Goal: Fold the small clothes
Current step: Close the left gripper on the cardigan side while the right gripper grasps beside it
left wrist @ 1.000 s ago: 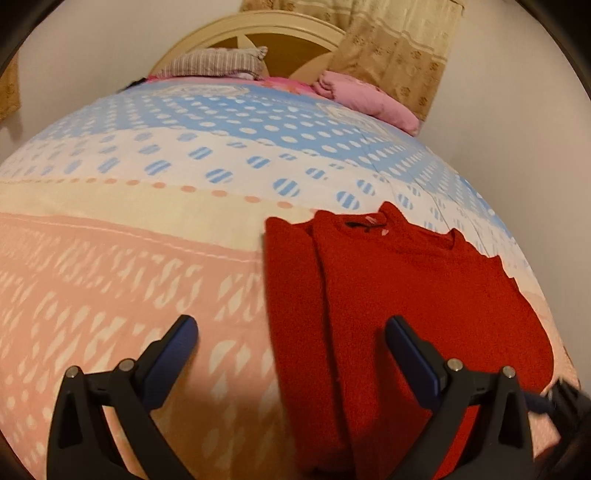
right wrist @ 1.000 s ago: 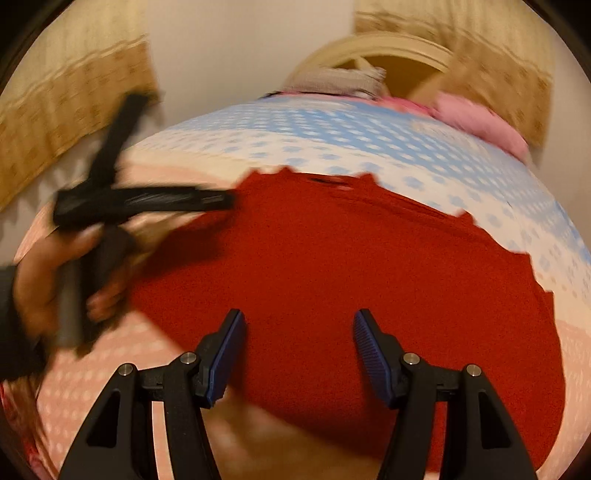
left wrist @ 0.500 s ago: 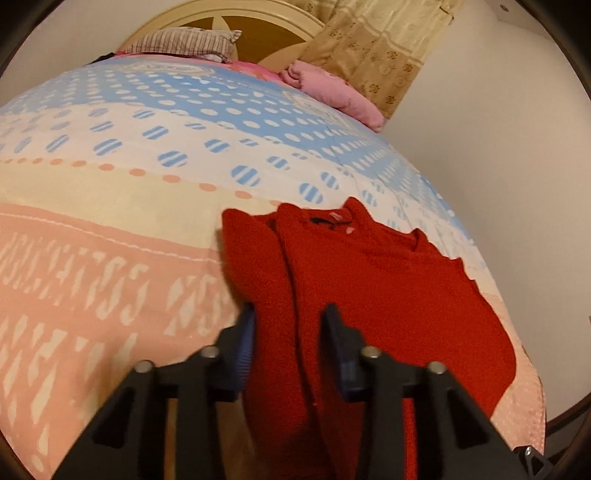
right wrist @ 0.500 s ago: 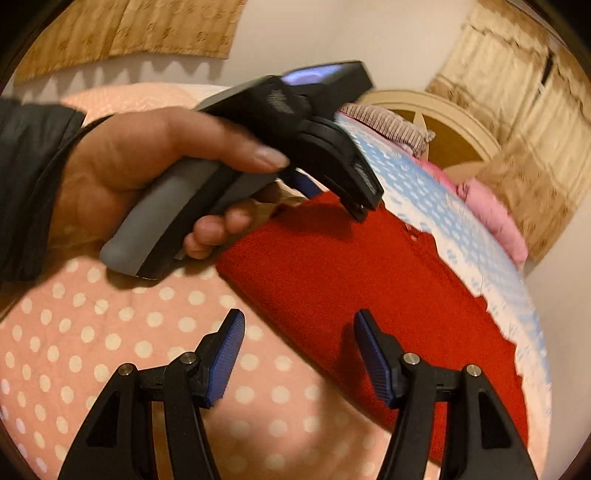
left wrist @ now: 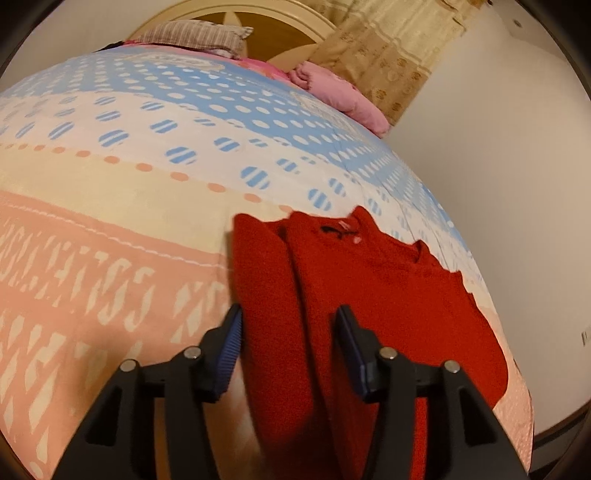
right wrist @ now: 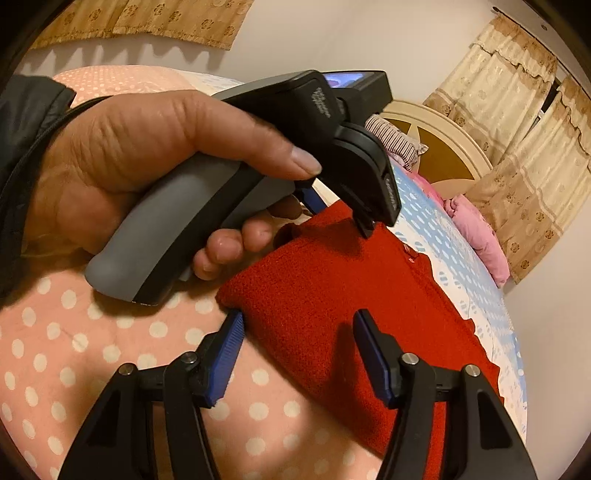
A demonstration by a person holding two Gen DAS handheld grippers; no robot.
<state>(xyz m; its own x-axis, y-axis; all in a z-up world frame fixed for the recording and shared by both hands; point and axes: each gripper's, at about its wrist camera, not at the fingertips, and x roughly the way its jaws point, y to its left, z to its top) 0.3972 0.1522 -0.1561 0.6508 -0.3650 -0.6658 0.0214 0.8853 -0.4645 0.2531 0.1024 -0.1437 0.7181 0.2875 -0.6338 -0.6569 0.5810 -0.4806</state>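
A red sweater (left wrist: 388,295) lies flat on the bed, its left sleeve folded in over the body. My left gripper (left wrist: 290,332) hovers low over that folded left edge. Its jaws are opening, the red fold lies between them, and the pads do not press on it. In the right wrist view the sweater (right wrist: 332,288) shows its near corner. My right gripper (right wrist: 299,339) straddles that corner with its jaws closing. Its left pad (right wrist: 231,339) sits at the fabric's edge and the right pad stands clear above the cloth.
A hand (right wrist: 147,155) in a dark sleeve holds the left tool's grey handle (right wrist: 177,229) just above the sweater. The bedspread (left wrist: 129,229) has pink, cream and blue bands. Pillows (left wrist: 192,35), a pink blanket (left wrist: 343,96), the headboard and curtains lie beyond. A wall runs along the bed's right side.
The left jaws went from wide apart to narrow, then widened a little, and now sit over the folded sleeve. The right gripper swung and rolled toward the sweater's near corner, its jaws slightly narrower.
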